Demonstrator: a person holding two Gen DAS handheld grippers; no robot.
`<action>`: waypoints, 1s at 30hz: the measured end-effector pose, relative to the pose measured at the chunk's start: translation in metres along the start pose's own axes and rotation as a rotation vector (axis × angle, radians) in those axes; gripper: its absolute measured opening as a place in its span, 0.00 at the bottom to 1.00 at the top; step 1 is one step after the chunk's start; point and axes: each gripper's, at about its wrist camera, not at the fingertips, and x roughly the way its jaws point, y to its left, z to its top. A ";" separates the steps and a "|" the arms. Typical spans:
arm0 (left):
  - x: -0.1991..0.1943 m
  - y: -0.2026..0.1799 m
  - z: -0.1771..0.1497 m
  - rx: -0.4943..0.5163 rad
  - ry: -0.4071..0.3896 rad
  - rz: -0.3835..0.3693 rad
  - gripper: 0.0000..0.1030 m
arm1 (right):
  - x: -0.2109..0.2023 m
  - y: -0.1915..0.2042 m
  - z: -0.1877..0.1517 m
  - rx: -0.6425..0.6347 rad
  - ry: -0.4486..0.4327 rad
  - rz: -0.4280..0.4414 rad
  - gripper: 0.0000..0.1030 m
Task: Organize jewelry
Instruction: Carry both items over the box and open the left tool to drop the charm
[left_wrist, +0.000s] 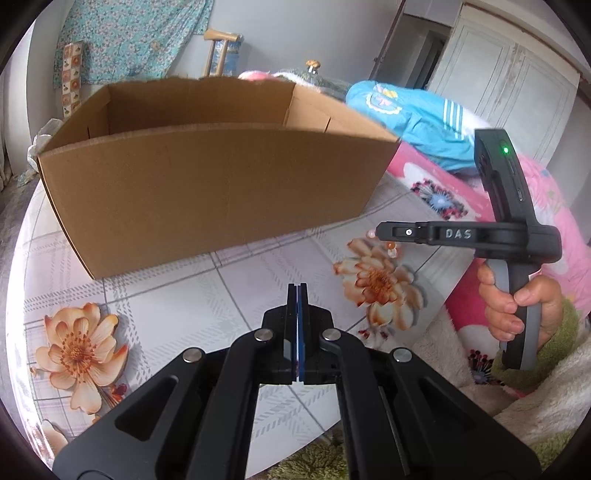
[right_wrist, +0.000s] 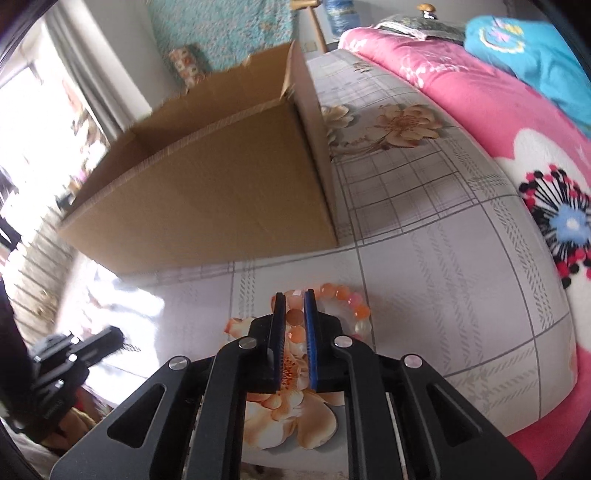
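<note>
An orange and pink beaded bracelet (right_wrist: 345, 295) lies on the floral tablecloth. My right gripper (right_wrist: 294, 295) straddles its near side, fingers slightly apart with beads between the blue pads; I cannot tell if they grip. In the left wrist view the right gripper (left_wrist: 382, 230) hovers over the beads (left_wrist: 391, 246), seen side-on. My left gripper (left_wrist: 297, 286) is shut and empty, in front of the open cardboard box (left_wrist: 207, 188). The box (right_wrist: 221, 199) stands just beyond the bracelet in the right wrist view.
The table (left_wrist: 258, 273) has a white cloth with orange flowers. A pink floral blanket (right_wrist: 480, 110) and a blue garment (right_wrist: 535, 48) lie to the right. A beige fluffy cover (left_wrist: 461, 376) sits at the table's near right edge.
</note>
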 end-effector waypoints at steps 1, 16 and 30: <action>-0.004 -0.001 0.003 -0.002 -0.012 -0.007 0.00 | -0.005 -0.003 0.000 0.025 -0.015 0.024 0.10; -0.065 -0.022 0.077 0.050 -0.211 -0.094 0.00 | -0.078 -0.044 0.017 0.268 -0.248 0.241 0.10; 0.026 0.039 0.171 -0.140 0.047 -0.116 0.00 | -0.083 0.003 0.123 0.060 -0.330 0.351 0.10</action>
